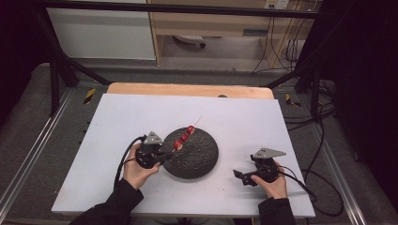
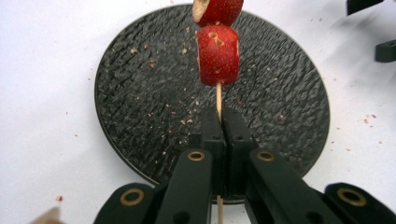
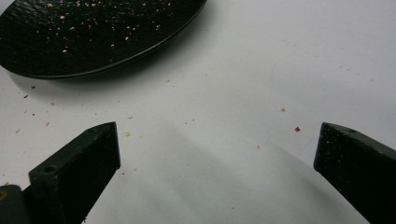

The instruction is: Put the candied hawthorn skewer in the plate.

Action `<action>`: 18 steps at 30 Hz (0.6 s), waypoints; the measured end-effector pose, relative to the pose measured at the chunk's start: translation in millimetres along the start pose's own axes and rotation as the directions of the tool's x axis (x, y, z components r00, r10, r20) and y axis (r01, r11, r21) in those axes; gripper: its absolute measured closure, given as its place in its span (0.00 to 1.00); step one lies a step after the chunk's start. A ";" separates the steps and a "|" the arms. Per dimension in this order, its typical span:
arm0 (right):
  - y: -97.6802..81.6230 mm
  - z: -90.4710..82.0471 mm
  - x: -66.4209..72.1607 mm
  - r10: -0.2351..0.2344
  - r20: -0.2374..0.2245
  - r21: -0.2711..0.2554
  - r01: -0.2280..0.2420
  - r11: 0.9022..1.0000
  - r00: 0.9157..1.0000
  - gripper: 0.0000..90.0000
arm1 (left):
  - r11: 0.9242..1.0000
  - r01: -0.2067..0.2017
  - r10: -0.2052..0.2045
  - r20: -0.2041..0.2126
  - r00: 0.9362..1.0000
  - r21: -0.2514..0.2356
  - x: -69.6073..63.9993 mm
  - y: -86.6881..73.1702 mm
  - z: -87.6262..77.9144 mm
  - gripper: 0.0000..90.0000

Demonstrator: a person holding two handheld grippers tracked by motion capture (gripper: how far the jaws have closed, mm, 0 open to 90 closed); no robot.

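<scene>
At the lower left of the high view, a hand in a dark sleeve holds the left gripper (image 1: pixel 165 153) at the left rim of the round black textured plate (image 1: pixel 202 159), which lies near the middle of the white desk (image 1: pixel 244 117). Its jaws are pressed together on the thin wooden skewer (image 1: pixel 197 122), which slants up and to the right over the plate with red strawberry pieces (image 1: pixel 184 137) threaded along it and its bare tip pointing past the plate's far edge. From the left gripper view the skewer (image 2: pixel 218 99) rises straight out of the shut jaws, the lowest strawberry piece (image 2: pixel 218 55) sits just above them, another piece is cut by the top edge, and small crumbs speckle the plate (image 2: pixel 140 116) below. Toward the lower right of the high view, the other hand holds the right gripper (image 1: pixel 240 176) on the desk, well apart from the plate's right rim. Its jaws stand spread wide with nothing between them; the right gripper view shows bare white desk (image 3: pixel 224 140) with scattered crumbs between them and the plate's edge (image 3: pixel 116 65) at the upper left
</scene>
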State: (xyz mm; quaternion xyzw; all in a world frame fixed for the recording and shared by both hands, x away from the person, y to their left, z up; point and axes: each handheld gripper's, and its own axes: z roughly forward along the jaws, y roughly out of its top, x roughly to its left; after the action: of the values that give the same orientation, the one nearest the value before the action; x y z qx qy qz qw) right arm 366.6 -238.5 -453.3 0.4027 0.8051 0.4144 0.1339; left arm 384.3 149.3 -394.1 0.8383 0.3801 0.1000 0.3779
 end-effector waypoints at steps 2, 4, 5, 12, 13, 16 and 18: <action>-0.3 -0.5 -0.2 -0.003 0.000 0.002 0.003 1.000 1.000 0.01 | 1.000 -0.001 0.001 -0.001 1.000 0.023 0.2 1.1 4.3 0.99; -0.5 -1.3 -0.6 -0.007 -0.001 0.003 0.007 1.000 1.000 0.01 | 0.999 -0.006 0.006 0.000 1.000 0.045 0.1 2.2 8.4 0.98; -0.8 -1.5 -0.7 -0.008 0.000 0.004 0.008 1.000 1.000 0.01 | 0.998 -0.005 0.005 -0.002 1.000 0.055 -0.1 2.8 10.9 0.98; -2.2 -2.1 -0.6 -0.006 -0.003 0.005 0.006 1.000 1.000 0.01 | 0.991 -0.025 0.029 -0.031 0.999 0.130 -1.9 3.8 23.8 0.98; -2.1 -2.6 -0.7 -0.006 -0.004 0.004 0.006 1.000 1.000 0.01 | 0.989 -0.027 0.032 -0.035 0.999 0.146 -2.3 4.1 25.1 0.98; -2.0 -3.9 -0.8 0.001 -0.006 -0.003 -0.001 1.000 1.000 0.01 | 0.985 -0.027 0.034 -0.041 0.999 0.171 -3.9 5.0 29.8 0.98; -2.0 -4.4 -1.0 -0.001 -0.005 -0.006 0.001 1.000 1.000 0.01 | 0.980 -0.035 0.045 -0.047 0.998 0.194 -5.5 5.8 32.4 0.98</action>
State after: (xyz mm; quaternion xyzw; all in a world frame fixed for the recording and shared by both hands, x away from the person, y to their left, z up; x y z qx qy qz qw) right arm 363.7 -242.3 -452.2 0.4006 0.8044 0.4180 0.1333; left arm 398.5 124.9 -411.8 0.8757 0.3807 0.0917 0.2826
